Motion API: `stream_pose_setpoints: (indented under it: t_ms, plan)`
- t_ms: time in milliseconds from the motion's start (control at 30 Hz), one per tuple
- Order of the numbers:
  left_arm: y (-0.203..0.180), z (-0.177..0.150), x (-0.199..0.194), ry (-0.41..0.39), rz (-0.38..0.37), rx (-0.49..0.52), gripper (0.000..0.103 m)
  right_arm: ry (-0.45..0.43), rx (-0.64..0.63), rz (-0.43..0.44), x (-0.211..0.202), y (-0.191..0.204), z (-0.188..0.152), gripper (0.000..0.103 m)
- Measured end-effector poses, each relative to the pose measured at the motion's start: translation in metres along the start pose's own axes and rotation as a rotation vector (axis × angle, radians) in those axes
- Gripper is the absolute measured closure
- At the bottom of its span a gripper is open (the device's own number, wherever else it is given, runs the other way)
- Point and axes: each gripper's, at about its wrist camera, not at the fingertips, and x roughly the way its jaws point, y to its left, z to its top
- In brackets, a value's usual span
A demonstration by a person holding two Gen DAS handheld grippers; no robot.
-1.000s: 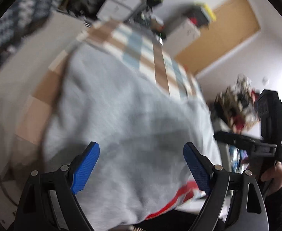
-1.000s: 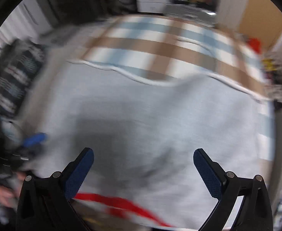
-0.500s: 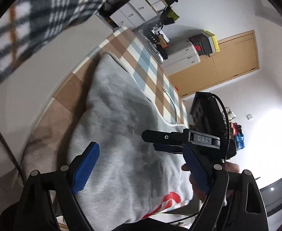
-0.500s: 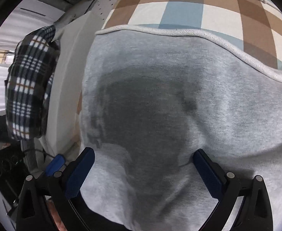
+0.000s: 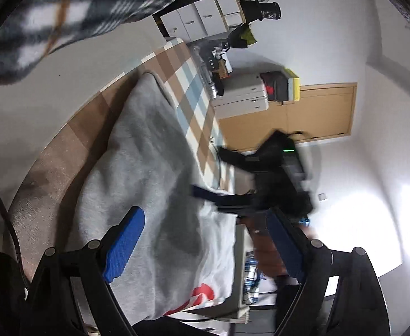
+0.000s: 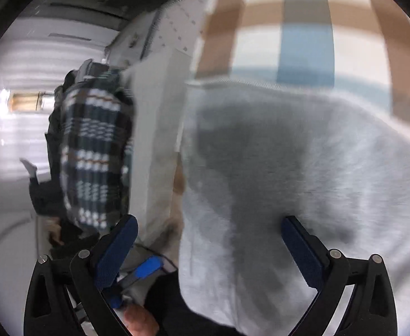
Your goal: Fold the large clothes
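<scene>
- A large grey sweatshirt [image 5: 148, 184] is lying spread on a checked cloth [image 5: 193, 92] that is covering the table, with a red print [image 5: 202, 294] showing near the hem that is hanging over the near edge.
- The left gripper [image 5: 205, 240] is hovering over that near part of the sweatshirt with its blue fingers standing wide apart; nothing is sitting between them and they are gripping nothing.
- The right gripper [image 6: 209, 247] is pointing down at the grey fabric, also with its fingers spread wide; the cloth is passing under the gap, but the pads are not pressing on it as far as the blurred view shows.
- In the left view the right gripper is appearing as a dark, blurred shape at the sweatshirt's side edge, so both tools are working close to the same garment from two sides.
- Judging by how the sweatshirt is lying, the folding is looking barely begun: the body is appearing as one broad layer, and no clean folded panel is showing. Whether a sleeve is already tucked under, I cannot tell.
- What is remaining, in my reading: taking hold of an edge with each gripper, bringing the sides in, then doubling the length.
- A dark plaid cloth [image 6: 95, 151] is sitting off to the side, apart from the sweatshirt.
</scene>
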Motion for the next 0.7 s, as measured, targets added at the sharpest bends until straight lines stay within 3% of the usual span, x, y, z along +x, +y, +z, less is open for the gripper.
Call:
stream_pose_setpoints:
  t_ms: [167, 300, 400, 467, 533, 600, 700]
  plan:
    - [-0.007, -0.004, 0.006, 0.021, 0.039, 0.028, 0.018, -0.041, -0.024, -0.01, 0.006, 0.0, -0.005, 0.0]
    - [-0.008, -0.004, 0.013, 0.027, 0.094, 0.047, 0.018, -0.133, 0.014, 0.047, 0.0, -0.005, -0.007, 0.0]
    - [-0.01, -0.009, 0.022, 0.084, 0.114, 0.079, 0.017, -0.158, -0.012, 0.071, -0.018, -0.005, -0.02, 0.001]
    - [-0.014, -0.011, 0.029, 0.104, 0.153, 0.119, 0.017, -0.23, -0.02, 0.092, -0.039, -0.007, -0.028, 0.0]
    - [-0.023, -0.012, 0.037, 0.119, 0.197, 0.177, 0.017, -0.32, -0.06, 0.108, -0.077, -0.02, -0.057, 0.0]
    - [-0.035, -0.012, 0.046, 0.146, 0.191, 0.19, 0.017, -0.398, -0.051, 0.127, -0.105, -0.041, -0.094, 0.0]
    - [-0.075, -0.016, 0.064, 0.191, 0.167, 0.293, 0.017, -0.499, 0.007, 0.294, -0.126, -0.086, -0.159, 0.0]
